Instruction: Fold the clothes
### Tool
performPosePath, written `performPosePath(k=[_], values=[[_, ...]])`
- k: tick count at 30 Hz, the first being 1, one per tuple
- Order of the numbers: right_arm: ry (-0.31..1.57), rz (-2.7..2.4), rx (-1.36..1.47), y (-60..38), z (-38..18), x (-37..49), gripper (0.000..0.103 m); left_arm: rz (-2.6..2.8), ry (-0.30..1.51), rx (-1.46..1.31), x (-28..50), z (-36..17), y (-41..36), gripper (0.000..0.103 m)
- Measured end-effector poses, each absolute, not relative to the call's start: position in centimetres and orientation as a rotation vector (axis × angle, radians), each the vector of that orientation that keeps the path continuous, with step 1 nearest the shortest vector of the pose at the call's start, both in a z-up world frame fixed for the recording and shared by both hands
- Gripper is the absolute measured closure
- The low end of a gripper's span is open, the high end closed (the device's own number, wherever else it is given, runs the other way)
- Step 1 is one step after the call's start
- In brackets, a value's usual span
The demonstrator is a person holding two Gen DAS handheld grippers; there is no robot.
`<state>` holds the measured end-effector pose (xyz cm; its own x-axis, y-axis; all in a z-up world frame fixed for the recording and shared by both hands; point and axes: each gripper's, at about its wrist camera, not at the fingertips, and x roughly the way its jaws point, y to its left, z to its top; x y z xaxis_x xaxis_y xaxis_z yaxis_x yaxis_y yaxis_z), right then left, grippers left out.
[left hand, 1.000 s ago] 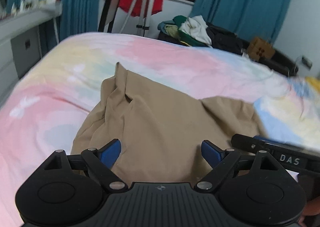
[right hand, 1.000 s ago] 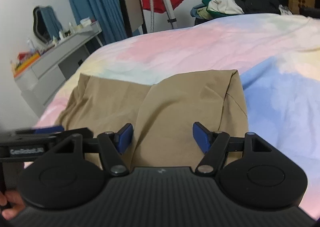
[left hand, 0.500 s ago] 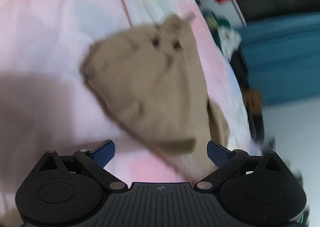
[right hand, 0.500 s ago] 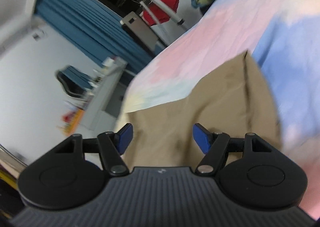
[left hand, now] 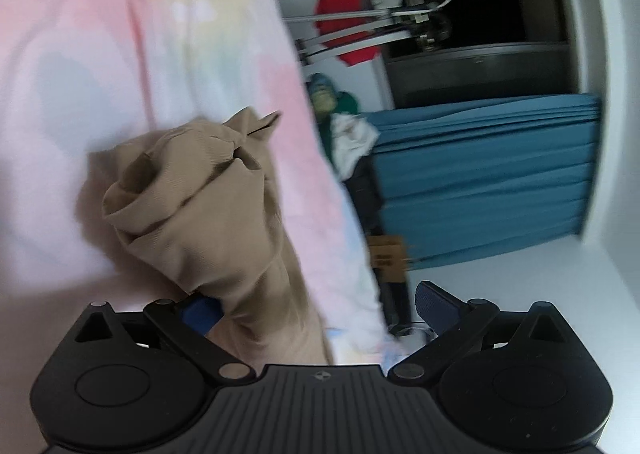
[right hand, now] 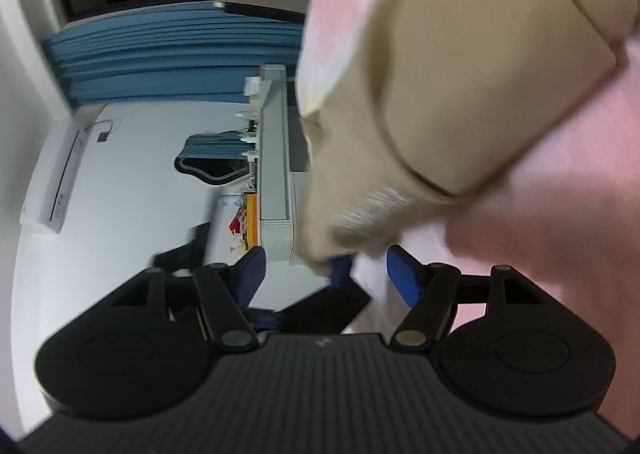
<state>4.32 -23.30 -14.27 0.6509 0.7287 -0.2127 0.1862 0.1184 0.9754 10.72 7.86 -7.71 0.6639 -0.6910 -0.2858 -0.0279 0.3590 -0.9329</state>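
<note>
Since the earlier frames both cameras have been rolled onto their sides, and the tan garment (left hand: pixel 208 213), then spread flat on the pastel bed (left hand: pixel 120 53), is now seen bunched and hanging in folds. Left gripper (left hand: pixel 316 308): jaws wide apart, cloth draped over the left finger, not pinched. Right gripper (right hand: pixel 324 274): jaws spread, the garment's (right hand: pixel 440 73) low edge just before them, the other gripper's blue tip between them; no grip is shown. Handling, as judged: light, soft, limp cloth, creased easily, not fragile; it is best taken at a hem or corner, both layers pinched together.
</note>
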Motion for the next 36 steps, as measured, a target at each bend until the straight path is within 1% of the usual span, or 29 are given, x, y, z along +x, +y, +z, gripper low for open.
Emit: performPosePath(k=[3, 7, 12, 13, 15, 17, 18, 19, 20, 22, 23, 27, 29, 32, 33, 35, 36], values=[[0.791, 0.356, 1.48, -24.7, -15.0, 4.0, 0.033, -0.534, 0.709, -1.186, 10.6, -7.5, 8.1, 0.002], [0.702, 0.222, 1.554, -27.0, -15.4, 3.2, 0.033, -0.493, 0.755, -1.181, 10.4, -8.3, 8.1, 0.002], [0.678, 0.117, 1.525, -27.5, -15.4, 3.0, 0.034, -0.44, 0.813, -1.174, 10.1, -9.4, 8.2, 0.002], [0.674, 0.093, 1.513, -27.5, -15.4, 2.9, 0.035, -0.426, 0.837, -1.171, 10.2, -9.8, 8.1, 0.002], [0.676, 0.067, 1.498, -27.8, -15.4, 2.7, 0.043, -0.399, 0.87, -1.161, 10.4, -10.5, 8.0, 0.004], [0.676, 0.057, 1.477, -27.9, -15.4, 2.8, 0.048, -0.374, 0.888, -1.145, 10.6, -11.0, 8.0, 0.01], [0.672, 0.055, 1.457, -27.9, -15.2, 2.7, 0.053, -0.361, 0.897, -1.137, 10.8, -11.3, 8.0, 0.012], [0.665, 0.055, 1.428, -27.9, -14.9, 2.8, 0.057, -0.349, 0.906, -1.129, 10.9, -11.5, 8.0, 0.018], [0.655, 0.059, 1.408, -27.9, -14.6, 2.7, 0.059, -0.341, 0.908, -1.12, 11.2, -11.6, 8.0, 0.025], [0.632, 0.069, 1.374, -28.0, -14.0, 2.7, 0.063, -0.338, 0.91, -1.11, 11.5, -11.7, 8.1, 0.03], [0.621, 0.075, 1.363, -28.2, -13.8, 2.7, 0.064, -0.339, 0.91, -1.106, 11.7, -11.7, 8.0, 0.034], [0.586, 0.1, 1.343, -28.5, -13.1, 2.6, 0.067, -0.341, 0.903, -1.11, 12.0, -11.6, 8.3, 0.042], [0.571, 0.109, 1.333, -28.6, -12.7, 2.5, 0.068, -0.346, 0.898, -1.112, 11.9, -11.3, 8.5, 0.051], [0.534, 0.119, 1.308, -28.9, -11.8, 2.3, 0.069, -0.356, 0.914, -1.15, 12.0, -10.9, 8.7, 0.059], [0.514, 0.121, 1.307, -29.2, -11.3, 2.3, 0.069, -0.358, 0.925, -1.175, 12.5, -10.6, 8.6, 0.06], [0.477, 0.127, 1.311, -29.9, -10.5, 2.2, 0.069, -0.364, 0.948, -1.225, 13.8, -9.9, 8.4, 0.068], [0.462, 0.131, 1.315, -30.4, -10.1, 2.2, 0.069, -0.367, 0.946, -1.201, 14.4, -9.0, 7.7, 0.068]])
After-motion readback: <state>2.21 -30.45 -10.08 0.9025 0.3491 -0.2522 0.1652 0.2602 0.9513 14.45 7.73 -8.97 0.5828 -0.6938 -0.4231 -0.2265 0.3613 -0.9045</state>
